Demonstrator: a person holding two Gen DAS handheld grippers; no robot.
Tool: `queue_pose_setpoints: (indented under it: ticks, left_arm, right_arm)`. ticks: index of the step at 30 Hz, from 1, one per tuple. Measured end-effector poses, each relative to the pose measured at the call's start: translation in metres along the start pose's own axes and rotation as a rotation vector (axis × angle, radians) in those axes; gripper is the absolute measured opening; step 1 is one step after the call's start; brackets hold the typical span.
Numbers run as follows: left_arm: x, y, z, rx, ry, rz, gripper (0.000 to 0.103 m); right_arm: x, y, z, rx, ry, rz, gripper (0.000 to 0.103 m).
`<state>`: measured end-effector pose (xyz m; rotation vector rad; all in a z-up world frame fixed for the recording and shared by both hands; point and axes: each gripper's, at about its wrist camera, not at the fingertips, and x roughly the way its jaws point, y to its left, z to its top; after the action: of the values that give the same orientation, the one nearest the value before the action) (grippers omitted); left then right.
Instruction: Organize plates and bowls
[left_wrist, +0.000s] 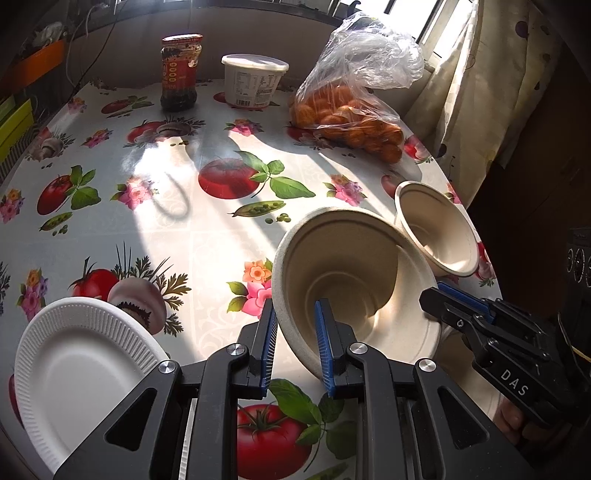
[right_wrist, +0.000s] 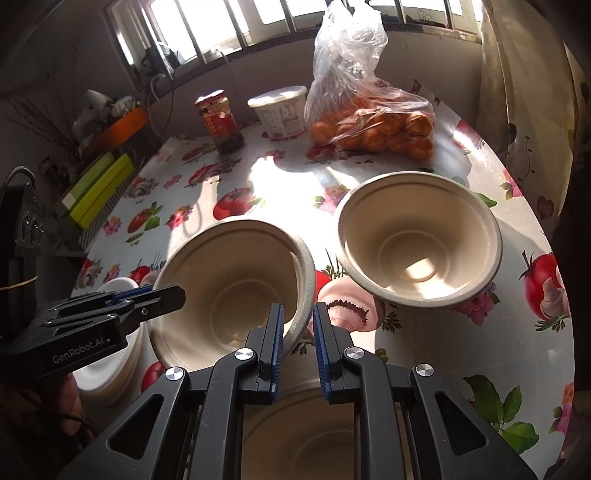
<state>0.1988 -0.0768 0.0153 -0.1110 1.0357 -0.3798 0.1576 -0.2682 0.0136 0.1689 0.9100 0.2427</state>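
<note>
Both hand-held grippers (left_wrist: 295, 343) (right_wrist: 298, 345) on tilted bowl (left_wrist: 354, 273)

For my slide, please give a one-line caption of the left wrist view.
Both grippers hold one tilted beige bowl by its rim above a flowered tablecloth, beside a second bowl.

A: Hidden below the right gripper (right_wrist: 298, 347)?
B: Another beige bowl (right_wrist: 299, 435), mostly covered by the gripper body; rim cut off by the bottom edge.
A: White plate (left_wrist: 74, 373)?
B: Lower right part hidden behind the left gripper (left_wrist: 295, 350).
A: Plate stack (right_wrist: 110, 369) in the right wrist view?
B: Largely blocked; count unreadable.
A: Labels on the jar (left_wrist: 181, 72) and tub (left_wrist: 254, 81)?
B: Print too small to read.
</note>
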Motion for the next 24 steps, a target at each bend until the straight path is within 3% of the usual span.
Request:
queue_pose_setpoints:
  ticks: [24]
  left_arm:
    - [-0.032, -0.03, -0.002, 0.089, -0.056, -0.02, 0.022]
  right_arm:
    - [-0.056, 0.0, -0.011, 0.042, -0.113, -0.02, 0.017]
